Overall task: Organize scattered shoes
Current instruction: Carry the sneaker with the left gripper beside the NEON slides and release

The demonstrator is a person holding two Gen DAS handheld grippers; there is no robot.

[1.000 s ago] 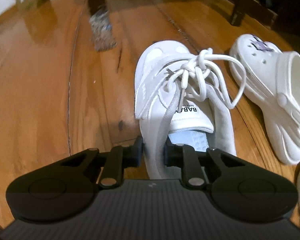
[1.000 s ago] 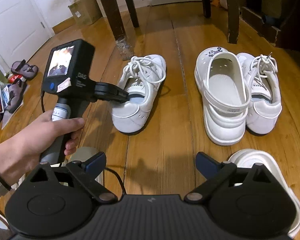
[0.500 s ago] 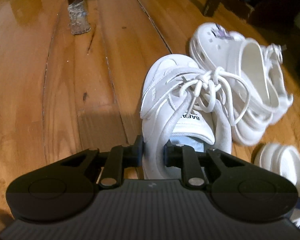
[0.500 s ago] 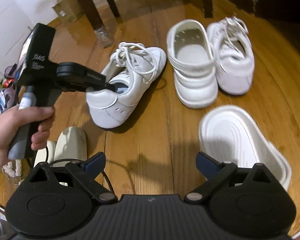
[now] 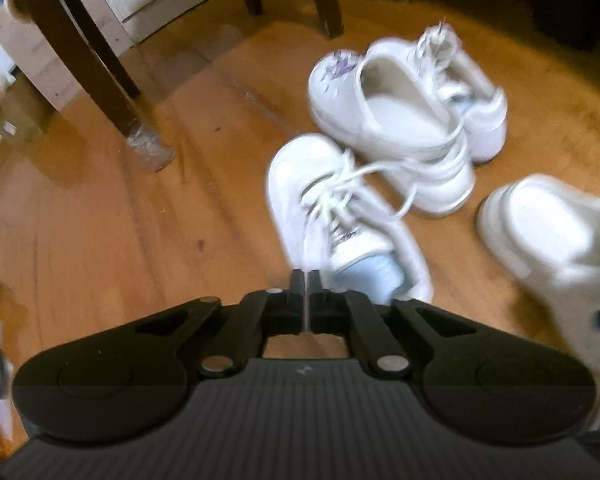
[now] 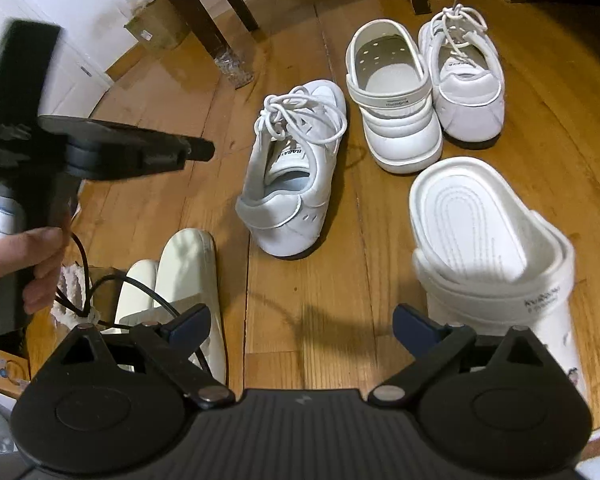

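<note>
Shoes on the wooden floor (image 6: 300, 320): two white sneakers, two white clogs. Loose sneaker (image 6: 296, 168) at 12 o'clock; clog (image 6: 392, 92) and second sneaker (image 6: 464, 80) paired at 1 o'clock; second clog (image 6: 496, 248) at 3 o'clock.

Left hand-held gripper (image 5: 306, 284): closed, empty, having let go the sneaker's heel since half a second ago.

Right hand-held gripper (image 6: 302, 322): open, empty.

Right view alone shows the left hand (image 6: 16, 264).

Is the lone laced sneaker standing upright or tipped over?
Upright. The sneaker rests on its sole on the wooden floor, opening facing up, laces on top. Neither tongs touch it.
</note>
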